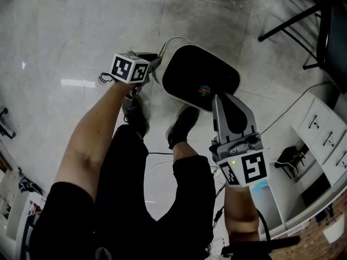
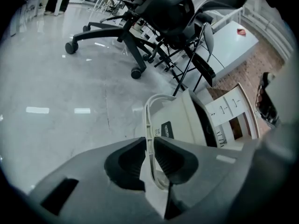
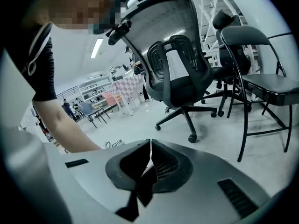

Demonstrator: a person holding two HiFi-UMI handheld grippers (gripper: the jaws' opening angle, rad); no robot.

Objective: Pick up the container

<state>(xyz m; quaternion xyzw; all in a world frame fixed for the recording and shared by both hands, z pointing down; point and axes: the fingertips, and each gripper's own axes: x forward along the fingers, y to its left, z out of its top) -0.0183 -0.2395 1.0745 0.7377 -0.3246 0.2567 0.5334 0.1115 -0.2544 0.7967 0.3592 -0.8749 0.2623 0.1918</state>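
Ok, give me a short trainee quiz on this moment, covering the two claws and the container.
1. True or false: the right claw is shut with nothing in it.
2. What does the left claw grip? A) the white handle of the container B) a chair leg C) a cable
3. Fill in: seen from the head view, the container's top is ___ in colour.
Key: 1 true; 2 A; 3 black.
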